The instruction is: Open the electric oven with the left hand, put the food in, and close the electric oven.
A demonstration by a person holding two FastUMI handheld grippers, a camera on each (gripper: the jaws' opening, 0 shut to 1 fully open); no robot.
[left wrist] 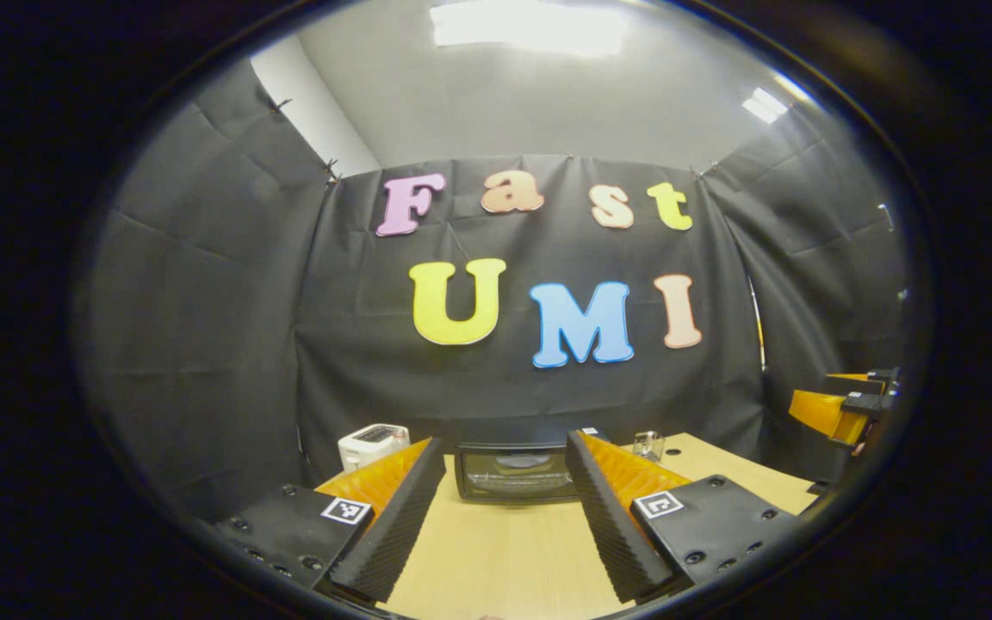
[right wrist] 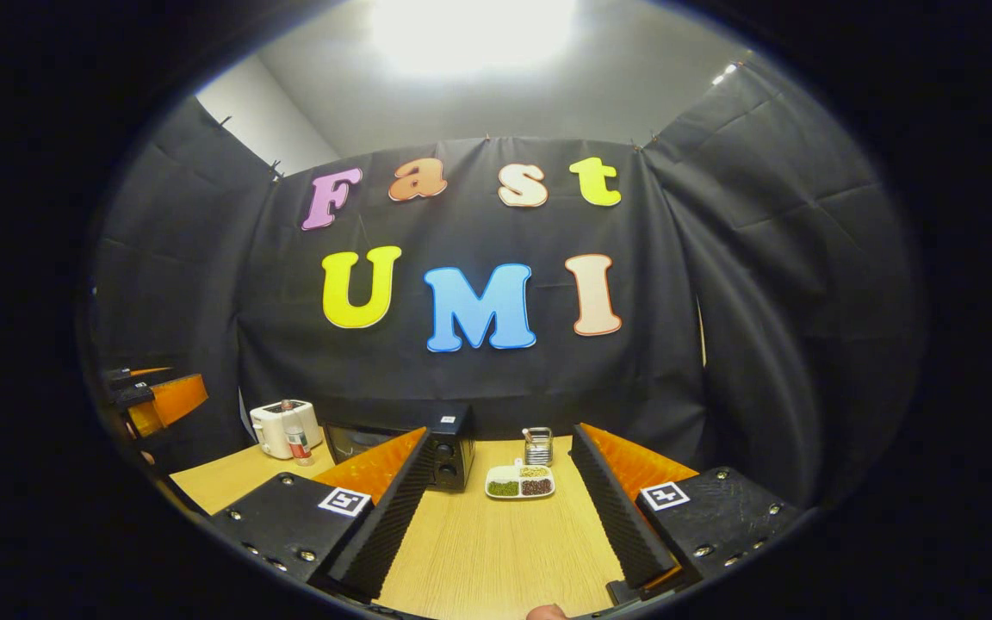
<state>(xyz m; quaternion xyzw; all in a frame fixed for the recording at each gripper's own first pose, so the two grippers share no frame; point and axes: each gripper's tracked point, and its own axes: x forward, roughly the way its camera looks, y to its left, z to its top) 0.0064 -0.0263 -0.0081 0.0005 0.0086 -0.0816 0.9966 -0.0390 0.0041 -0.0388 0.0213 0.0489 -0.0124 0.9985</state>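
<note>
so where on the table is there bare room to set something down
Bare wood runs from the near edge of the table up to the food tray and the oven. The back is crowded: toaster, small bottle, oven, metal holder.

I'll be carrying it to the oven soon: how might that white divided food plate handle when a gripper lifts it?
The divided plate looks shallow and rigid, so it probably won't flex. Its compartments seem to hold loose green, dark and pale bits, which would likely slide or spill if it tilts. The glossy white rim may be slippery between the right gripper's ridged fingers, now spread wide.
</note>
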